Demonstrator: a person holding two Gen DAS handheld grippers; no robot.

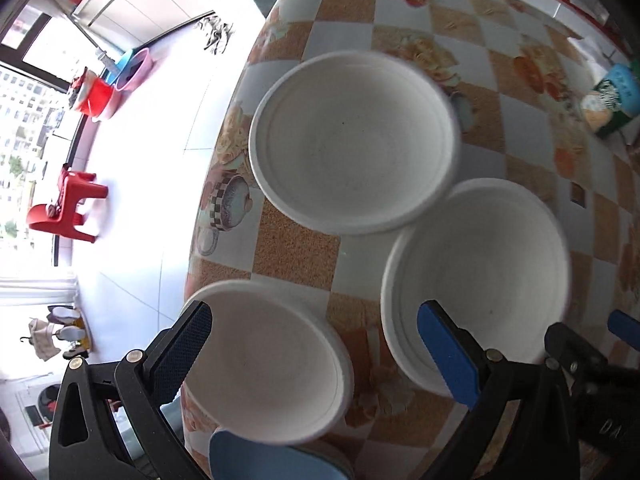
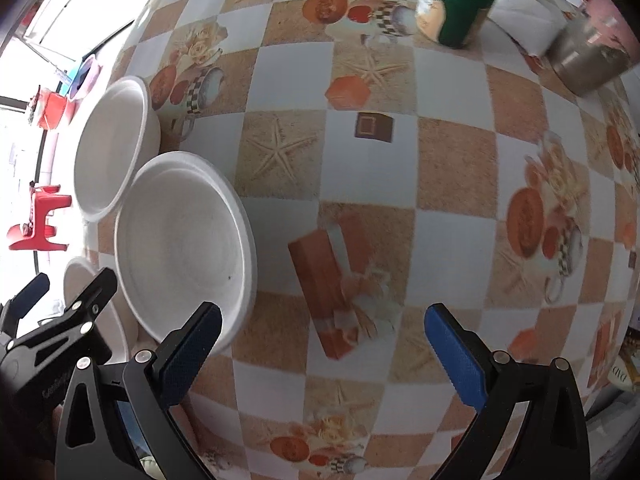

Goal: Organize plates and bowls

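Your left wrist camera gives you all three white bowls whole on the checkered tablecloth: the far bowl, the right bowl just touching or overlapping its rim, and the near bowl at the table's edge. Only this view takes in the sunlit floor with the red plastic stool and the red and pink basins by the window.

Your right wrist camera squeezes the same bowls to its left edge, the near bowl mostly hidden behind the left gripper. It alone shows the metal pot at the far right, and it gives a closer look at the green-and-blue Starbucks package.

The bowls are plain matte white, empty, with stepped rings inside the wall and a rolled rim; all sit upright.

Your left gripper has its fingers spread wide, one beside the near bowl's left rim, the other over the right bowl, holding nothing. Your right gripper is likewise spread wide over bare cloth, its left finger in front of the right bowl.
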